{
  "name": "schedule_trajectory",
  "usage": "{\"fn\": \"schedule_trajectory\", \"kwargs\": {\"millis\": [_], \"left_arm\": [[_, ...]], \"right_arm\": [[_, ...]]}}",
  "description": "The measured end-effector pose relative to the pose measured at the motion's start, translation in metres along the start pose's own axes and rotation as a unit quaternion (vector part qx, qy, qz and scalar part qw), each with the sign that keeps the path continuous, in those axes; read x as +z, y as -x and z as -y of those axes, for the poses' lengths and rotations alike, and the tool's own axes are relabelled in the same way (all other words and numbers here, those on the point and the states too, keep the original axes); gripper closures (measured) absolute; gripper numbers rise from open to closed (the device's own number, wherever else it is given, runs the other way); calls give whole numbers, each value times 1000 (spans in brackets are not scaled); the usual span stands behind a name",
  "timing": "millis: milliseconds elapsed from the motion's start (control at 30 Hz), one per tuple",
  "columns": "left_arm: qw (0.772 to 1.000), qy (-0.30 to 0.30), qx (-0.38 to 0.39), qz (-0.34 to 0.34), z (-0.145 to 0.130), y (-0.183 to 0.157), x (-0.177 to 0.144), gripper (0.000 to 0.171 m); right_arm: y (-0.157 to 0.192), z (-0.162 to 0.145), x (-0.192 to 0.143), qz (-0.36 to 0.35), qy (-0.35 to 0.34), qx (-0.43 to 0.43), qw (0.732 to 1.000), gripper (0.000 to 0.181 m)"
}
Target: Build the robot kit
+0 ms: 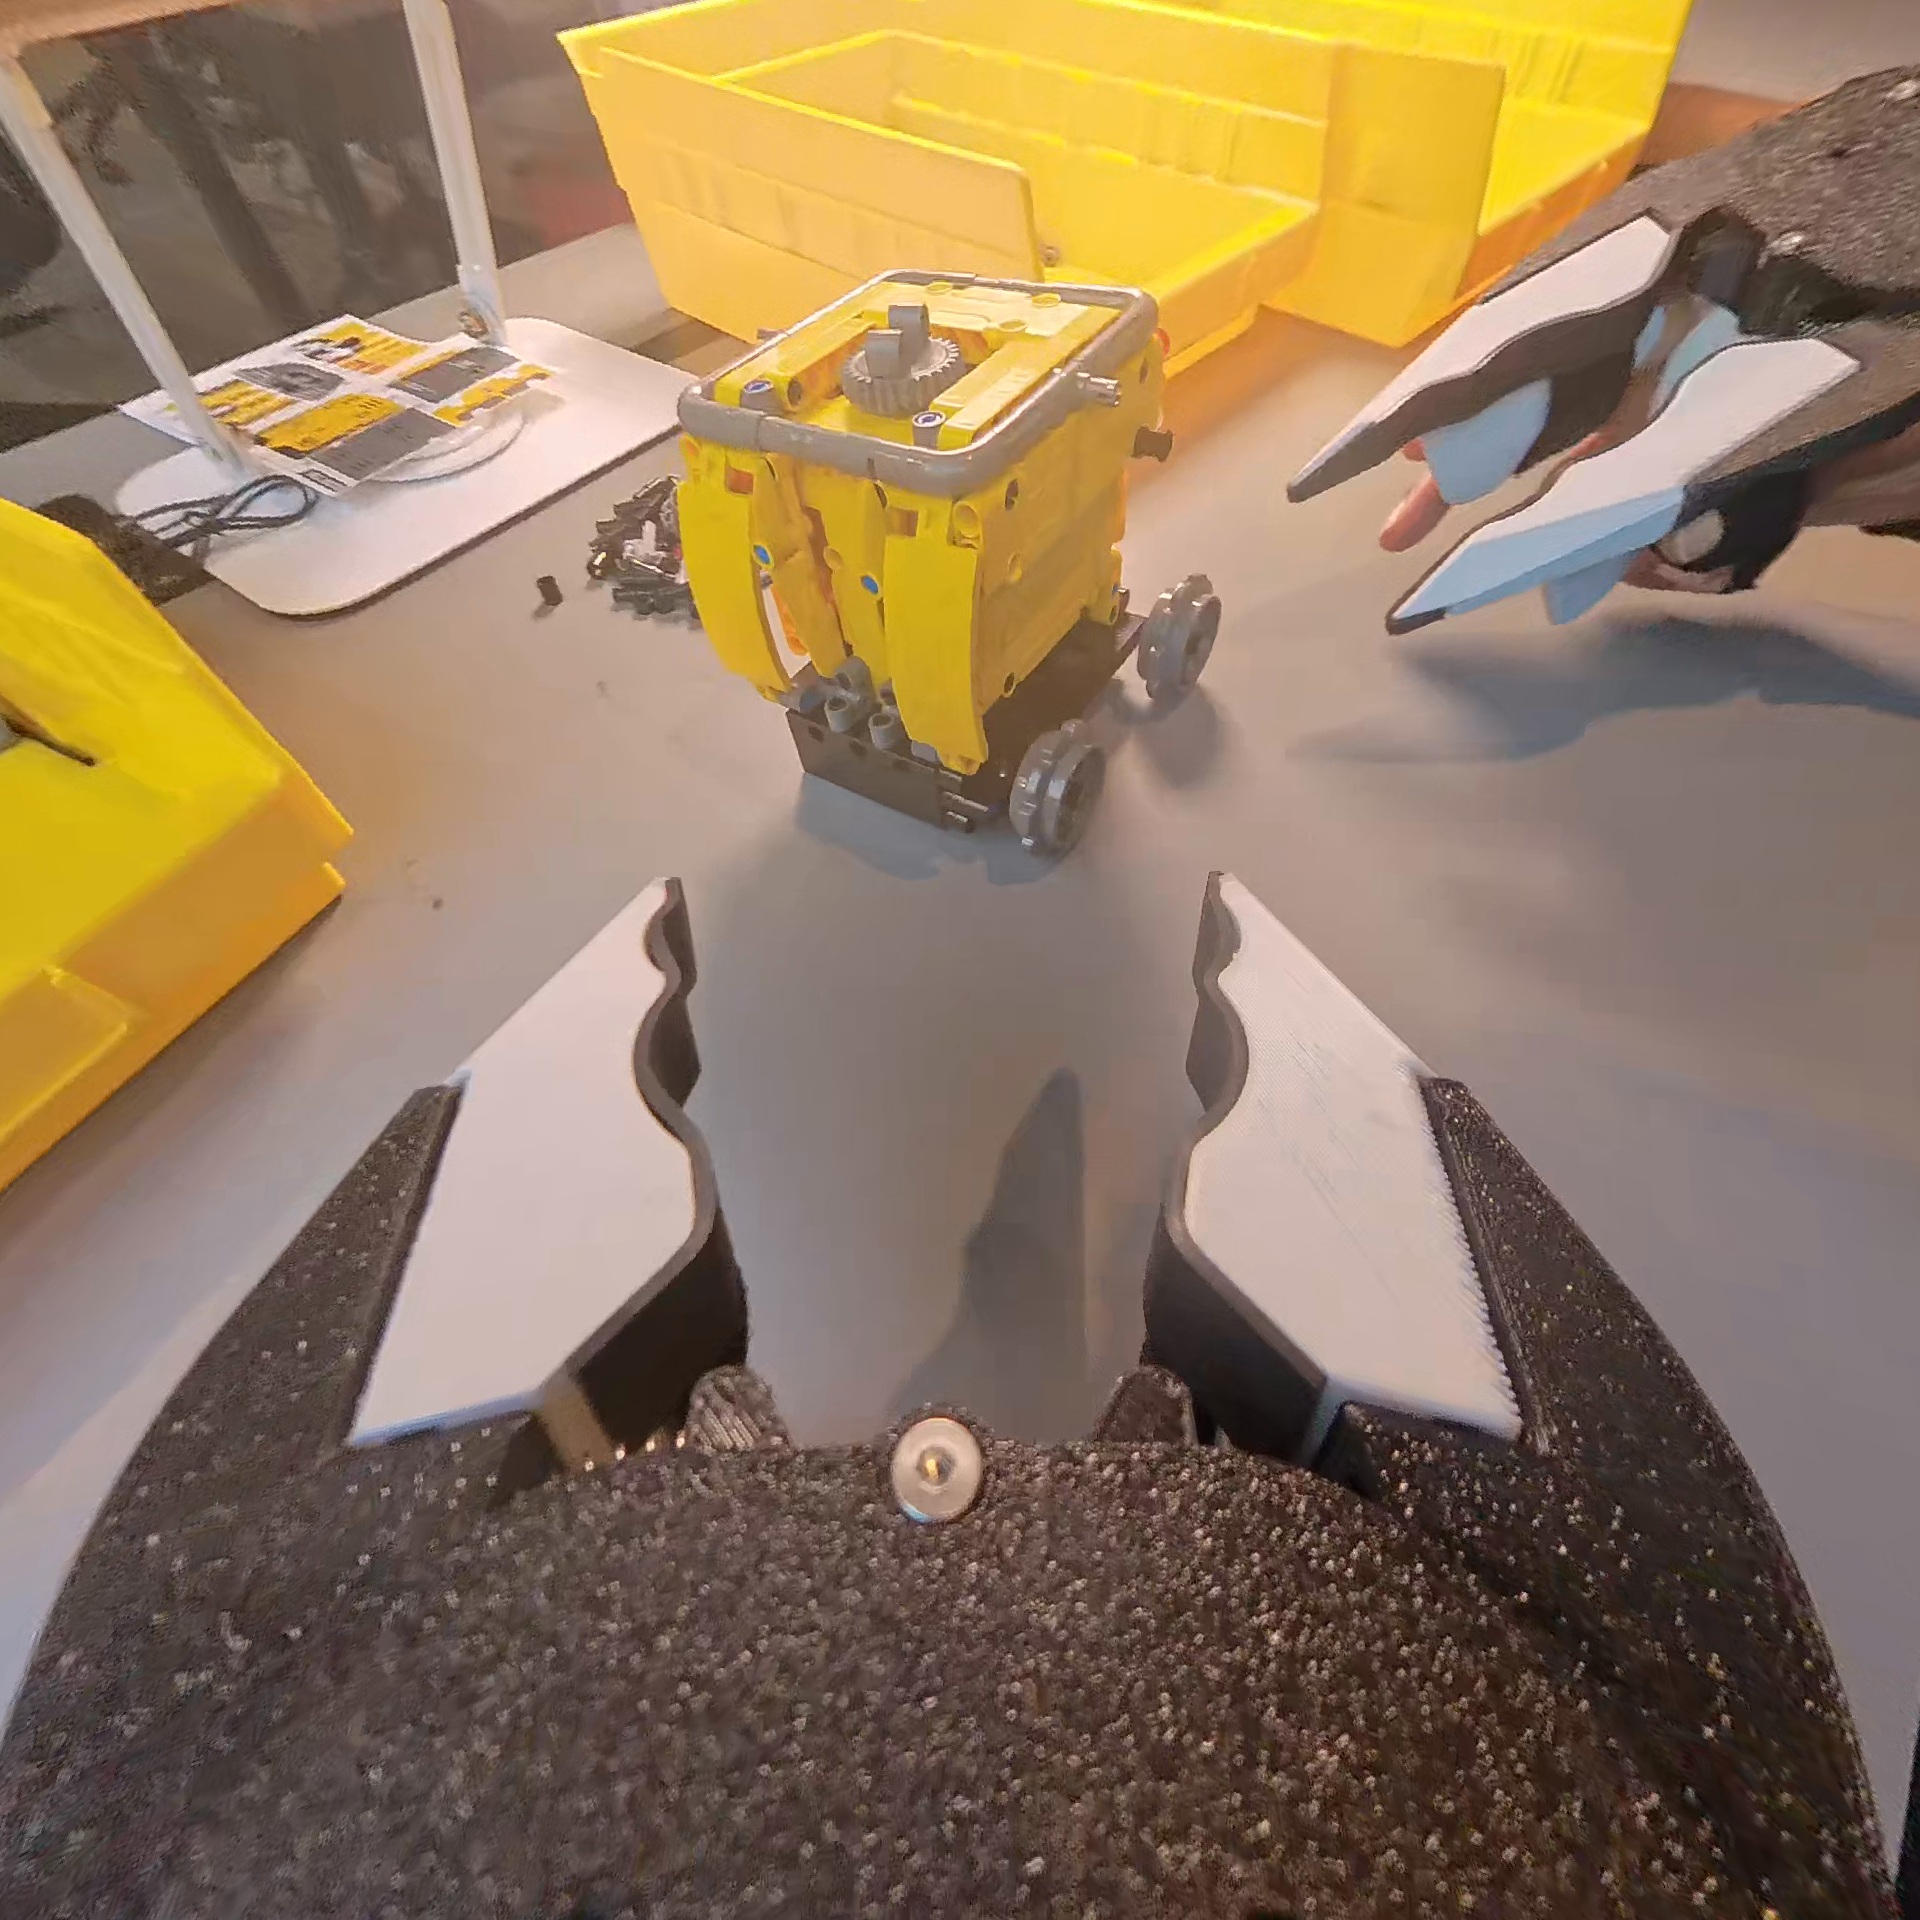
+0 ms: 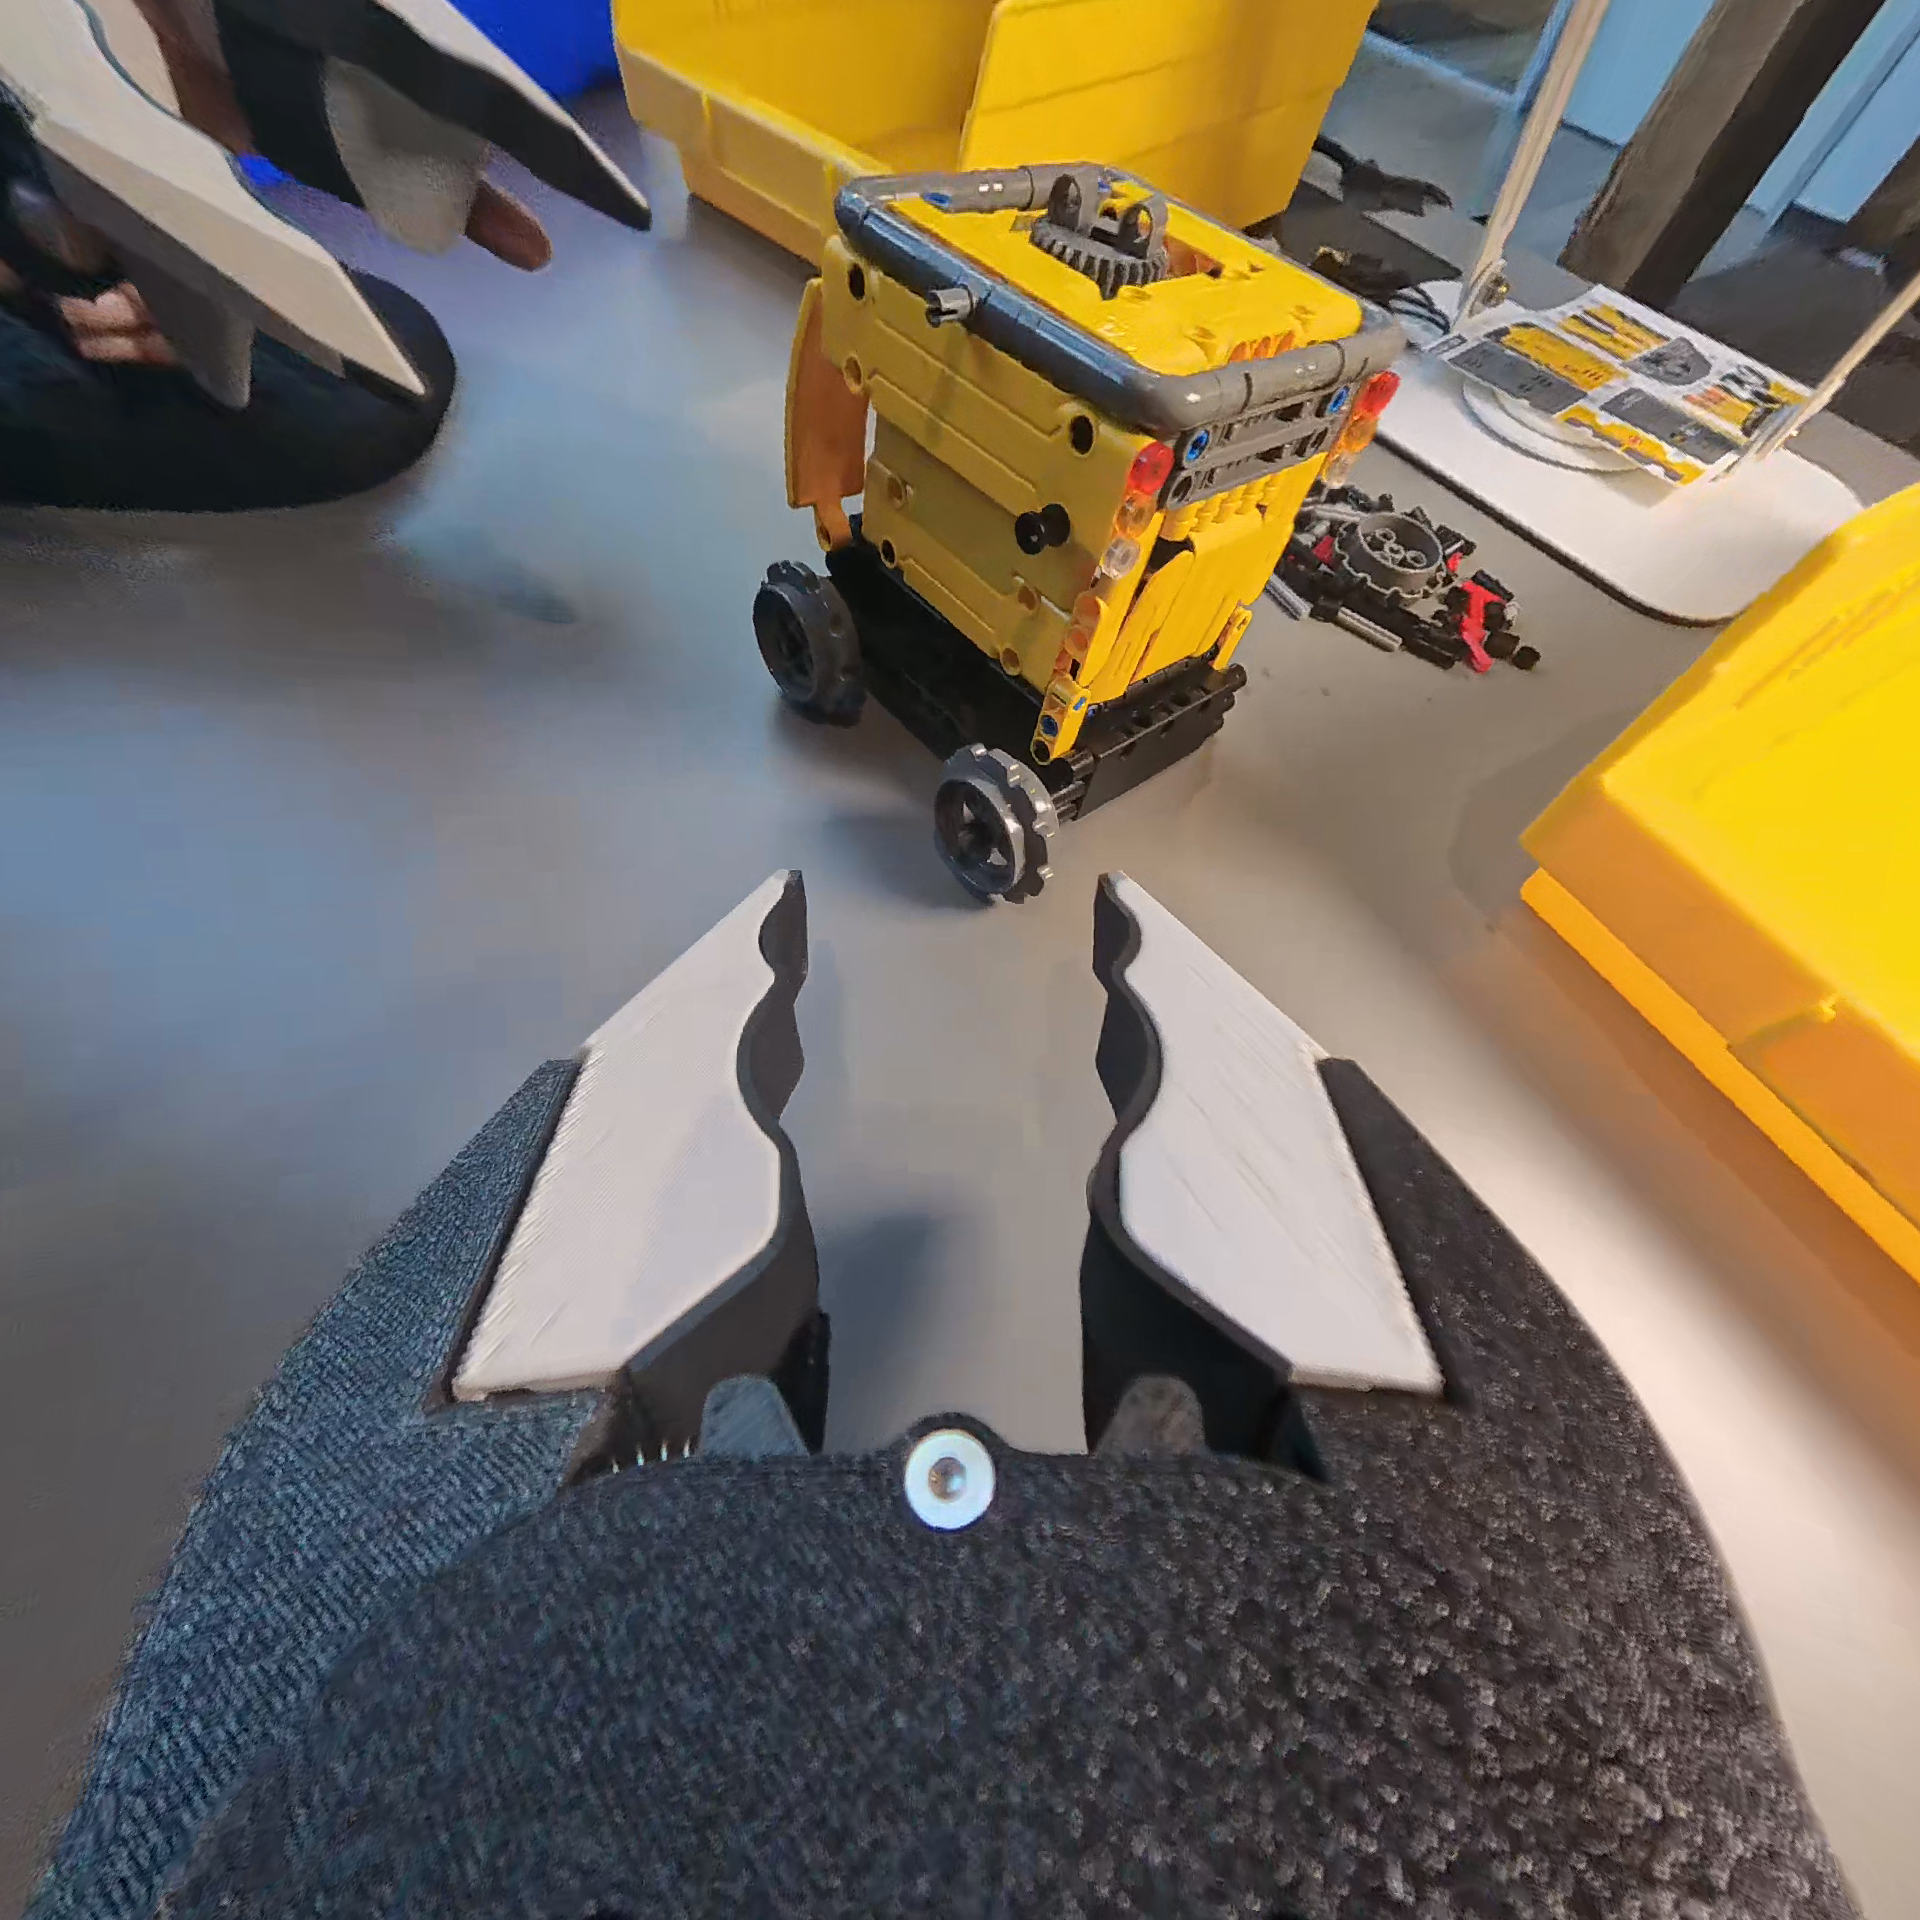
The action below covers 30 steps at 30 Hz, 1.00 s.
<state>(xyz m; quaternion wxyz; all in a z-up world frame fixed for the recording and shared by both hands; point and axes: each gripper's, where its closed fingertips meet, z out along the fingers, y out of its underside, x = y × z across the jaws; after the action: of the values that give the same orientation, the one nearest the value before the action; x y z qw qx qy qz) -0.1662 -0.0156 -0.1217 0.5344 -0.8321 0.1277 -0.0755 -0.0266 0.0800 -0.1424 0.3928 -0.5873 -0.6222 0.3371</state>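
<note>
A yellow brick-built vehicle body [image 1: 925, 540] with a grey top rail, a grey gear on top and grey wheels stands on the grey table; it also shows in the right wrist view [image 2: 1070, 499]. My left gripper [image 1: 940, 894] is open and empty, a short way in front of the model. My right gripper [image 2: 951, 888] is open and empty, just short of the model's near wheel [image 2: 992, 821]. The right gripper also shows at the right of the left wrist view [image 1: 1340, 551], and the left gripper at the top left of the right wrist view [image 2: 530, 307].
Yellow bins [image 1: 1039, 166] stand behind the model, and another yellow bin [image 1: 125, 790] lies at the left. A pile of small dark loose parts [image 2: 1392, 582] lies beside the model. A printed leaflet [image 1: 343, 400] lies on a white stand base [image 1: 416, 520]. The left tips stand about 30 centimetres off the white stand base [image 1: 416, 520].
</note>
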Motion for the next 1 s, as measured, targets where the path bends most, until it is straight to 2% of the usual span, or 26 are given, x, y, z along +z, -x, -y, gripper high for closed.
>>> {"fn": "schedule_trajectory", "kwargs": {"millis": [133,233,400,533,667,767,867,900,1000], "left_arm": [[999,7,31,8,4,-1,3,82],[998,2,50,30,4,-8,2,94],[997,-9,56,57,2,-25,-7,105],[996,-3,52,77,-1,-27,-15,111],[997,3,19,73,-4,-19,-13,117],[997,17,-6,69,-9,-12,-7,117],[998,17,-14,66,-9,-10,-5,118],[998,17,-16,65,-9,-10,-5,118],[998,19,-20,63,-10,-9,-6,117]], "right_arm": [[-5,-4,16,35,43,-53,997,128],[-16,-7,29,56,74,-95,991,131],[-12,-3,44,81,75,-105,988,158],[-4,0,47,44,80,-96,991,163],[26,12,60,2,70,-41,997,167],[52,22,72,-6,46,-44,998,166],[63,29,72,23,20,-31,999,163],[63,33,68,33,6,-25,999,158],[55,41,48,50,-28,-8,998,128]]}}
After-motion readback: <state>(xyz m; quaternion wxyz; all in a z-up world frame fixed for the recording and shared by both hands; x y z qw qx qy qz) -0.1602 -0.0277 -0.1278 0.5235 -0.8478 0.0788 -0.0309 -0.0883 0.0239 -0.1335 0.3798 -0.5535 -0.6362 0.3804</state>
